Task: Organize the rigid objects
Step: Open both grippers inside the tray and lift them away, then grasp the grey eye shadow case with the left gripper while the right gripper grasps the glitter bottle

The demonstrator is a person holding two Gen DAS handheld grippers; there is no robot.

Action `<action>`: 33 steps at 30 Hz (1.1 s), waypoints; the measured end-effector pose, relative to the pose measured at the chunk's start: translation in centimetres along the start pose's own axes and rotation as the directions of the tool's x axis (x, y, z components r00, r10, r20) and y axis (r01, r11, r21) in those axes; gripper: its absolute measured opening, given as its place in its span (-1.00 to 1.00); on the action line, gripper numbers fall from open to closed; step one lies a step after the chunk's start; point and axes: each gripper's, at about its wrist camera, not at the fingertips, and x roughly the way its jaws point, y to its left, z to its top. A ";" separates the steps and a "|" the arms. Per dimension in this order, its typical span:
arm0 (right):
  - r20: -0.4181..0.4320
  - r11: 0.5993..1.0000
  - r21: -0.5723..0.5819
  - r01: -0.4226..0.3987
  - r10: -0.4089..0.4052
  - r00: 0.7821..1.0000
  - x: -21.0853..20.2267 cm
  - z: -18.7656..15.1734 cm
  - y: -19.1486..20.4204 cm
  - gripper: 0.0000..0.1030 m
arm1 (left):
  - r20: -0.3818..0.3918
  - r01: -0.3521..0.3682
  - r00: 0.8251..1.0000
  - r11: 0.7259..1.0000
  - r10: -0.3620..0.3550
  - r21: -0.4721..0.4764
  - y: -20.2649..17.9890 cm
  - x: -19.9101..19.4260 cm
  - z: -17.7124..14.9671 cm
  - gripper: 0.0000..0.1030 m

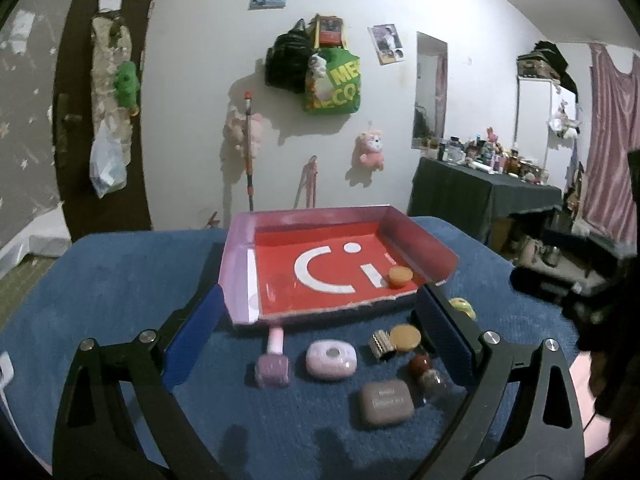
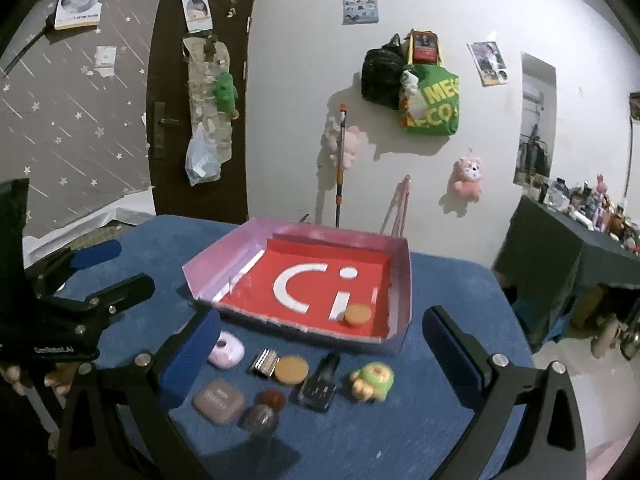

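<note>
- A shallow tray (image 1: 240, 256) with pale pink walls and a red floor bearing a white "Ci" mark is seen on the blue-covered desk (image 1: 120, 280), its near wall folded flat.
- One small orange-lidded jar (image 1: 399, 276) is found inside the tray, at its near right corner, beside the white "i".
- The rest of the items are laid on the desk just in front of the tray, none of them touched by either gripper.
- In the left wrist view, a pink roller-like tool (image 1: 273, 360), a pale pink oval case (image 1: 331, 359), a ribbed silver cap (image 1: 382, 343), a round tan lid (image 1: 405, 336), a brown rounded case (image 1: 385, 402) and a small dark-red-capped bottle (image 1: 425, 372) are seen.
- In the right wrist view, a dark nail-polish bottle (image 2: 320, 384) and a yellow-green turtle toy (image 2: 372, 381) are seen further right in the same group.
- The fingers of the left gripper (image 1: 320, 344) are spread wide, with nothing gripped between them.
- The fingers of the right gripper (image 2: 326, 356) are likewise wide apart and empty, held above the group of items.
- The left gripper is also seen at the left edge of the right wrist view, off to the side of the tray.
</note>
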 end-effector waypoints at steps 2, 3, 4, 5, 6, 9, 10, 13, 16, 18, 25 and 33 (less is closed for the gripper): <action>-0.006 1.000 0.012 0.009 -0.009 1.000 0.0 -1.6 0.4 1.00 | 0.008 -0.011 1.000 1.000 0.011 -0.003 -0.2 -0.5 -0.9 0.90; -0.003 1.000 0.018 0.015 -0.015 1.000 0.0 -2.2 0.5 1.00 | 0.012 -0.023 1.000 1.000 0.023 0.000 -0.3 -0.6 -1.5 0.90; -0.002 0.999 0.025 0.023 -0.023 1.000 0.1 -2.8 0.6 1.00 | 0.013 -0.030 0.999 1.000 0.030 0.004 -0.5 -0.8 -2.0 0.90; -0.002 0.999 0.037 0.025 -0.025 1.000 0.1 -3.6 0.8 1.00 | 0.011 -0.033 0.999 0.999 0.033 0.007 -0.6 -0.8 -2.6 0.90; -0.002 0.999 0.049 0.021 -0.021 1.000 0.2 -4.2 0.8 1.00 | 0.008 -0.031 0.999 0.999 0.031 0.009 -0.7 -0.8 -3.0 0.90; -0.006 0.996 0.082 0.020 -0.020 1.000 0.9 -6.2 0.9 1.00 | -0.001 -0.028 1.000 1.000 0.028 0.010 -0.9 -0.5 -5.0 0.90; -0.010 0.996 0.088 0.023 -0.022 1.000 1.2 -6.8 0.9 1.00 | -0.009 -0.033 0.999 0.999 0.033 0.008 -1.0 -0.2 -5.5 0.90; -0.043 0.993 0.117 0.026 -0.021 0.999 2.3 -8.3 0.8 1.00 | -0.069 -0.021 0.997 1.000 0.020 -0.005 -1.2 1.0 -6.7 0.90; -0.088 0.992 0.120 0.032 -0.022 0.996 3.5 -9.6 0.8 1.00 | -0.112 -0.005 0.994 1.000 0.003 -0.018 -1.1 1.8 -7.6 0.90; -0.109 0.993 0.115 0.033 -0.021 0.994 4.1 -10.3 0.9 1.00 | -0.127 -0.002 0.992 1.000 0.000 -0.015 -1.2 2.1 -7.9 0.90; -0.144 0.992 0.124 0.013 0.005 0.990 5.3 -11.0 0.6 1.00 | -0.180 0.070 0.981 0.998 -0.069 -0.002 -1.8 3.2 -8.1 0.90; -0.183 0.990 0.137 -0.033 0.058 0.981 6.5 -11.0 -0.2 1.00 | -0.275 0.196 0.942 0.980 -0.191 -0.007 -2.1 5.1 -7.8 0.90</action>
